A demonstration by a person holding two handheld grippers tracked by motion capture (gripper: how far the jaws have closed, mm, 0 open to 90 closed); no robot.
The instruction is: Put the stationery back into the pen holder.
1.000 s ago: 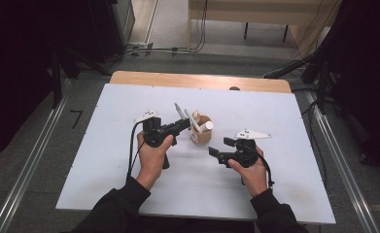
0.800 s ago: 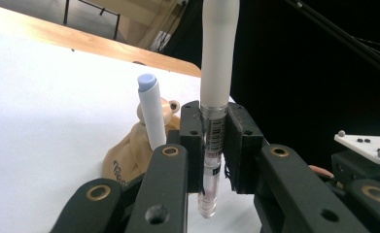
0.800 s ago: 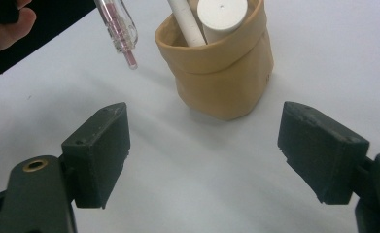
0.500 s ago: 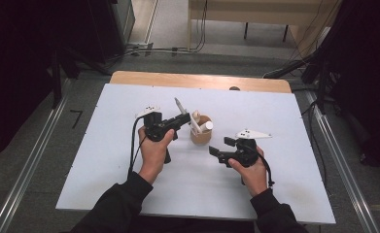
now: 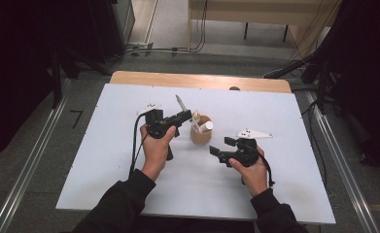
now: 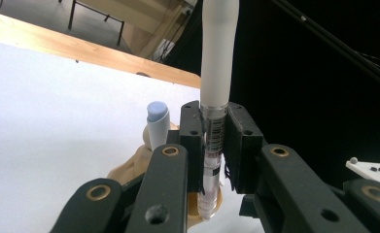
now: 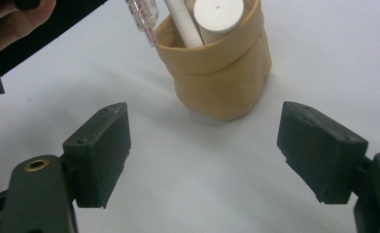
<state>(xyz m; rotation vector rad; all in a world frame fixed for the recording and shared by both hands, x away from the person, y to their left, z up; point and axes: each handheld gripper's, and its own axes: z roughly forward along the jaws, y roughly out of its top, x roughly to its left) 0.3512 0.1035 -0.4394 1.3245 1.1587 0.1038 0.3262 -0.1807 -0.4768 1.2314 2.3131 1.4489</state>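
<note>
Left gripper (image 6: 212, 141) is clamped on a pen (image 6: 215, 73) over the tan pouch (image 5: 200, 132) mid-worktop; right gripper (image 7: 204, 155) gapes empty nearby. I'd worry the pen's tip snags the soft rim and tips the pouch.

Both forearms wear dark, near-black long sleeves (image 5: 124, 201) that end at the wrists. The left gripper (image 5: 185, 116) and the right gripper (image 5: 218, 150) are black, each topped by a pale three-cornered plate (image 5: 253, 134) with small dark dots. A black cable (image 5: 135, 145) trails beside the left gripper. Brass-coloured rivets (image 6: 170, 151) sit in the jaw arms, which end in blocky black pads (image 7: 100, 151).
</note>
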